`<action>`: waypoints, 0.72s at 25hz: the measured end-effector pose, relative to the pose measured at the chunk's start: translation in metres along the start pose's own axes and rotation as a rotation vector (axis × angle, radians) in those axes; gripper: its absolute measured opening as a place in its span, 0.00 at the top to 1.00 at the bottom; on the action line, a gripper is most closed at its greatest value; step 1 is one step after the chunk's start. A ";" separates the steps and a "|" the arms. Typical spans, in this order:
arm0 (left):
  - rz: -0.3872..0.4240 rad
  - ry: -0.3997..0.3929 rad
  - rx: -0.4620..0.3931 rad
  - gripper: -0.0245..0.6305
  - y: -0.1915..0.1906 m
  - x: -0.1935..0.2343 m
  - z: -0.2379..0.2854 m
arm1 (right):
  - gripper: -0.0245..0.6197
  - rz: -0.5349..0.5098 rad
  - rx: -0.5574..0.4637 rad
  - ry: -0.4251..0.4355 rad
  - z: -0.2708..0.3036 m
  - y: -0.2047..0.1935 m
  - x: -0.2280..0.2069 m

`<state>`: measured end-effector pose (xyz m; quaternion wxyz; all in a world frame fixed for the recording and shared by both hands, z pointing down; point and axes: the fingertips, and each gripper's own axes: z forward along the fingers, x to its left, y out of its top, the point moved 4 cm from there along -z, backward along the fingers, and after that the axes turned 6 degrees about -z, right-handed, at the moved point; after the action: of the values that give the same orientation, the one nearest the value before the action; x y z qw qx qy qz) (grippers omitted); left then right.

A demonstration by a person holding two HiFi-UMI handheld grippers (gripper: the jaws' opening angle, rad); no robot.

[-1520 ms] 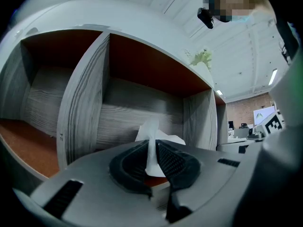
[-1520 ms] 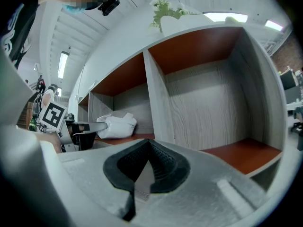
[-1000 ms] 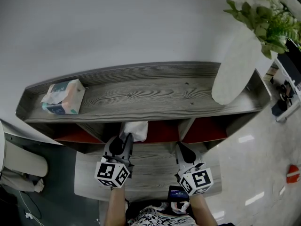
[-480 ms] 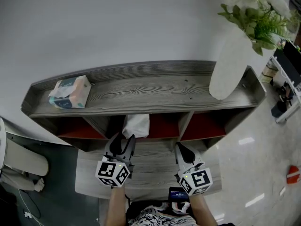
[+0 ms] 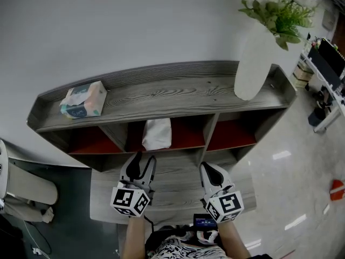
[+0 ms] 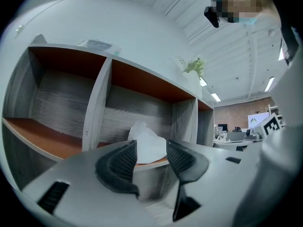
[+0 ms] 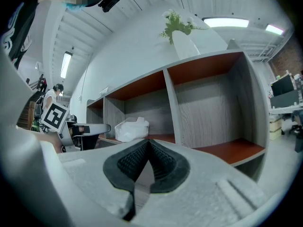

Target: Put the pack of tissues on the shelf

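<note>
Our left gripper held out level on our left forearm, its jaws just opened and standing apart, nothing between the pads, our right gripper level beside it, jaws closed together and empty, our right forearm behind it

1. Head view: bright, even overhead light, I see no hard shadows; pic sharp enough.
2. Cubbies of the shelf go dim inside.
3. Glare streaks on glossy floor, R side.
4. Both gripper views: heavy fisheye, black corners, bent edges.
5. Right gripper view: ceiling lights blown out, near foreground soft.
</note>
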<state>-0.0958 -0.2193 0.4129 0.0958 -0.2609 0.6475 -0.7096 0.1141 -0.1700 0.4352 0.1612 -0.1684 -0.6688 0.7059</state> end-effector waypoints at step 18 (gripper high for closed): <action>-0.087 -0.135 -0.014 0.86 -0.003 -0.013 -0.069 | 0.95 -0.033 0.023 -0.055 -0.042 0.001 0.062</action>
<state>-0.1180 -0.1529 0.4111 0.1064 -0.3369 0.6325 -0.6893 0.0782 -0.1051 0.4311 0.1565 -0.1361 -0.6673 0.7153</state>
